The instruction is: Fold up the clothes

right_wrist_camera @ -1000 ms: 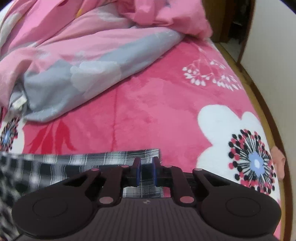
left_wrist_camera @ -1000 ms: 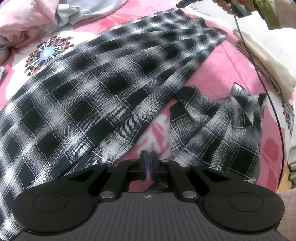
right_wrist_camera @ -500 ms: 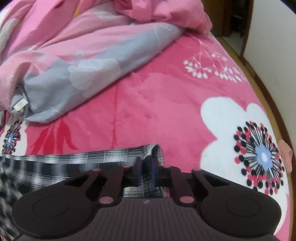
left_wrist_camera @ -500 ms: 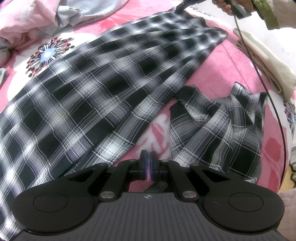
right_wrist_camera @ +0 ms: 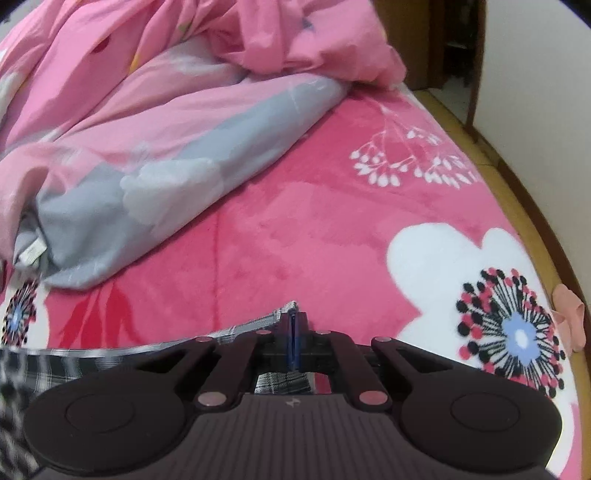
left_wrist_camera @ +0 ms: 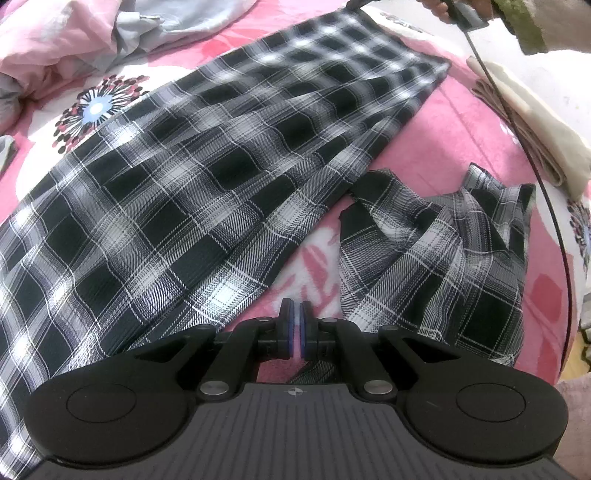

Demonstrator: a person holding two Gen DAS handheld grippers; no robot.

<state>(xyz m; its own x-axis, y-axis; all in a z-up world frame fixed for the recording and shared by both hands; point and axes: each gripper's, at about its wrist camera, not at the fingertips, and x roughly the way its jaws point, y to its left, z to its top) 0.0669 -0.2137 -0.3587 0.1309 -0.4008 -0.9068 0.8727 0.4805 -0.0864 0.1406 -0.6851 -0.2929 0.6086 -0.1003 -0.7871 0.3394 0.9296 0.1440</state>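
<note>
**Inspector:** Start with the largest item. Where does the work stand?

**Assistant:** The black-and-white plaid cotton trousers [left_wrist_camera: 207,206] lie on the pink floral fleece blanket [right_wrist_camera: 295,236] that covers the bed. One leg is spread long and flat across it; the other leg [left_wrist_camera: 436,266] sits crumpled in loose folds beside it, with a strip of blanket between them. I judge the task barely started: no fold is made, and the rumpled leg wants straightening first.

**Inspector:** Anything else on the bed?

**Assistant:** A heaped pink-and-grey quilt [right_wrist_camera: 155,155] at the far side, well apart from the working area, and a folded cream cloth [left_wrist_camera: 532,140] near the edge.

**Inspector:** Now the tools. Right one?

**Assistant:** The right gripper [right_wrist_camera: 293,343] has its jaws pressed together on a corner of the plaid fabric, which pokes out beside the fingertips. The left wrist view confirms it at the far corner of the flat leg [left_wrist_camera: 354,5].

**Inspector:** And the left?

**Assistant:** The left gripper [left_wrist_camera: 294,328] has its jaws nearly touching, only a sliver between the blue pads. Plaid cloth shows just beneath the fingers, but whether any is pinched I cannot tell.
</note>
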